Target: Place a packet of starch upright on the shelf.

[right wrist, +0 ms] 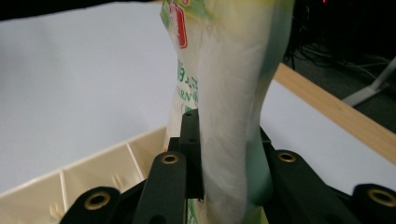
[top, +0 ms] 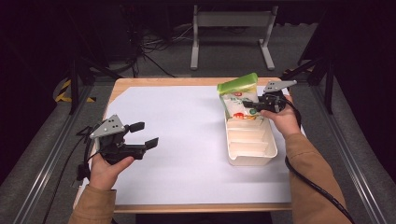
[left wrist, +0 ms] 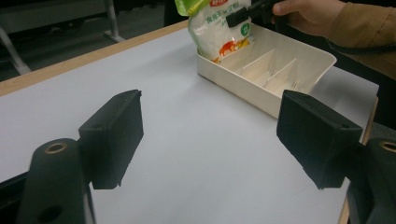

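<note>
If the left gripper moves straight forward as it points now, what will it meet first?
Probably the tray: the open left gripper has bare white table cover ahead, then the tray's near wall. Depth is unclear.

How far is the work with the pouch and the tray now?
Done: the right gripper is shut on the green-topped pouch. In hand: the pouch stands at the far end compartment of the cream tray, not released. Left: letting go. The left gripper is open over the white sheet.
</note>
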`<action>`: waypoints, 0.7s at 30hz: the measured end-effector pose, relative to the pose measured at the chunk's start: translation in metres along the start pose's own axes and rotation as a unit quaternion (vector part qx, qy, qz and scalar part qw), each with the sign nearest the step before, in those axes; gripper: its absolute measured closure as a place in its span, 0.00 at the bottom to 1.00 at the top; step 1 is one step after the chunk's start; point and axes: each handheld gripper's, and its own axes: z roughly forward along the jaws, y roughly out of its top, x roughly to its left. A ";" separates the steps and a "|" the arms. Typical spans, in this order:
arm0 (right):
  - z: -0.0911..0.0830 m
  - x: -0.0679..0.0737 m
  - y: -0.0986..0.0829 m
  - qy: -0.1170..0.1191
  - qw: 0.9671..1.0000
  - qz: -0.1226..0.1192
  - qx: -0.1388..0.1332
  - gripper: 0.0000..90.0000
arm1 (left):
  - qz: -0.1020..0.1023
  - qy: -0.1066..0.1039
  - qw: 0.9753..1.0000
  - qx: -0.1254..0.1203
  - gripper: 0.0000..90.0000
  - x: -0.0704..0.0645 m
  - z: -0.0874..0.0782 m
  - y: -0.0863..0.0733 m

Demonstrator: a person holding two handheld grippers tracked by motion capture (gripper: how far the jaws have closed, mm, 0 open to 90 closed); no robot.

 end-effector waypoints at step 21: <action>-0.009 0.001 -0.011 -0.043 0.998 0.034 0.043 0.64 | -0.004 0.003 1.000 0.009 0.26 0.003 0.005 -0.003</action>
